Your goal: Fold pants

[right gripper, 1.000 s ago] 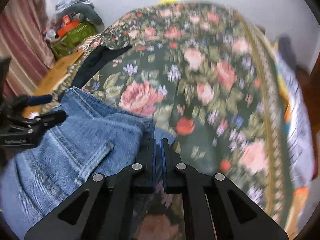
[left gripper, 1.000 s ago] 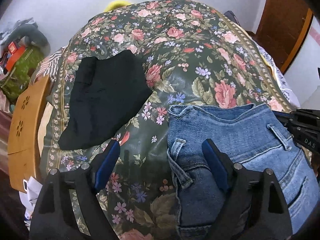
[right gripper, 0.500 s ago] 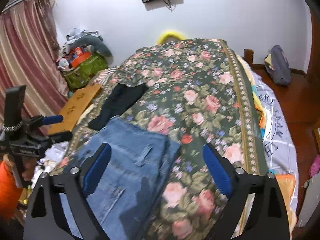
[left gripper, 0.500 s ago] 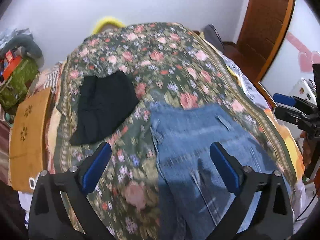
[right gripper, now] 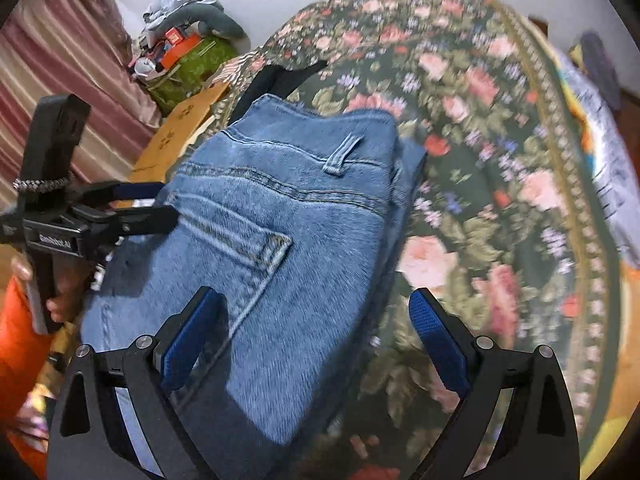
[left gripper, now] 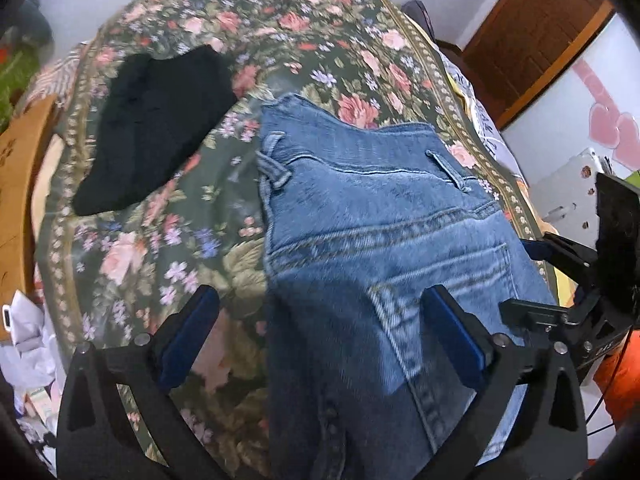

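Folded blue jeans (left gripper: 380, 208) lie flat on the floral bedspread (left gripper: 320, 32), waistband away from me and back pocket up. My left gripper (left gripper: 322, 296) hovers above their near left part; its jaws are still opening and its pads touch nothing. In the right wrist view the jeans (right gripper: 280, 200) fill the middle. My right gripper (right gripper: 314, 294) stands open over their right edge and grips nothing. Each gripper also shows in the other's view: the right gripper (left gripper: 560, 256) and the left gripper (right gripper: 132, 208).
A folded black garment (left gripper: 156, 128) lies on the bedspread left of the jeans. A wooden board (left gripper: 16, 184) leans at the bed's left side, with a green bag (right gripper: 192, 64) and clutter beyond. A wooden door (left gripper: 532, 40) stands at the right.
My right gripper, shut on the jeans' edge a second ago, has opened and let go. Both grippers have drawn back from the waistband, and the left jaws have spread wider.
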`<move>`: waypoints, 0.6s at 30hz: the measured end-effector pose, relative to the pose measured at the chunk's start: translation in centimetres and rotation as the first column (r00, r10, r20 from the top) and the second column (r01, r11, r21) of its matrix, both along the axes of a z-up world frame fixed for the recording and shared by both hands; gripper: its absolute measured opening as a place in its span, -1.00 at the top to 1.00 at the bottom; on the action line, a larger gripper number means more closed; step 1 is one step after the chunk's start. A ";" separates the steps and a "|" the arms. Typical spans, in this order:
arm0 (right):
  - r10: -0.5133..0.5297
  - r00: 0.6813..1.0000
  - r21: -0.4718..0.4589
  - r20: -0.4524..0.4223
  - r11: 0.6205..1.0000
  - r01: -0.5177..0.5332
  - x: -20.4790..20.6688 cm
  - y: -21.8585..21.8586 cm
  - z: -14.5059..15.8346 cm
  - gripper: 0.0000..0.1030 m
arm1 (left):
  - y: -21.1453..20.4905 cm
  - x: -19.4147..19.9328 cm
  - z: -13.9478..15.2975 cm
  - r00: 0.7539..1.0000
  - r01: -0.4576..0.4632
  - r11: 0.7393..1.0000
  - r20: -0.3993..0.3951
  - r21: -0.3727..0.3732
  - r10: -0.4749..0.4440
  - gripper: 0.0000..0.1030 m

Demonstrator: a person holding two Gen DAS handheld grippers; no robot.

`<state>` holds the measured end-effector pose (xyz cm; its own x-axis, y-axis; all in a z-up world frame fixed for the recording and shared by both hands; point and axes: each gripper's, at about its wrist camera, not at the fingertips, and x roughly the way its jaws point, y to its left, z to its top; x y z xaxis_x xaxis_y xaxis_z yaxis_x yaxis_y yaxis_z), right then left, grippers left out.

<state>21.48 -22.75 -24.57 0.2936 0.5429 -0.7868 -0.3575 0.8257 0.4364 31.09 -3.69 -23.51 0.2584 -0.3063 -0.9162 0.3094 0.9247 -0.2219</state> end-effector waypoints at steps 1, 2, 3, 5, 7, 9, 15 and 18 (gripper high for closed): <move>0.004 1.000 0.019 -0.022 1.000 -0.004 0.5 0.1 -0.4 -0.83 | -0.2 0.2 -0.2 1.000 0.011 1.000 -0.009 -0.005 -0.011 -1.00; 0.008 0.999 0.040 -0.043 0.999 -0.007 0.9 0.1 -0.8 -0.83 | -0.5 0.5 -0.4 0.999 0.022 1.000 -0.027 -0.011 -0.022 -1.00; 0.012 0.999 0.053 -0.048 0.999 -0.010 1.2 0.2 -1.0 -0.80 | -0.7 0.8 -0.7 0.998 0.034 0.999 -0.057 -0.027 -0.036 -1.00; 0.026 0.999 0.062 -0.039 0.998 -0.024 1.6 0.5 -1.1 -0.71 | -1.2 1.3 -1.7 0.988 0.062 0.995 -0.139 -0.081 -0.073 -1.00; 0.024 0.999 0.057 -0.043 0.998 -0.021 1.9 0.6 -1.2 -0.60 | -1.8 1.6 -1.8 0.986 0.077 0.995 -0.146 -0.069 -0.086 -1.00; 0.012 0.999 0.068 -0.051 0.998 -0.009 2.0 0.3 -1.2 -0.40 | -2.3 1.5 -1.5 0.986 0.089 0.994 -0.136 -0.069 -0.097 -0.88; -0.019 0.996 0.099 -0.083 0.995 0.027 2.3 -0.9 -0.9 0.12 | -2.2 0.7 -0.2 0.994 0.071 0.993 -0.077 -0.091 -0.078 -0.35; -0.022 0.998 0.084 -0.062 0.996 0.027 2.2 -0.7 0.1 0.29 | -1.5 0.3 0.9 0.997 0.050 0.994 -0.050 -0.100 -0.055 -0.10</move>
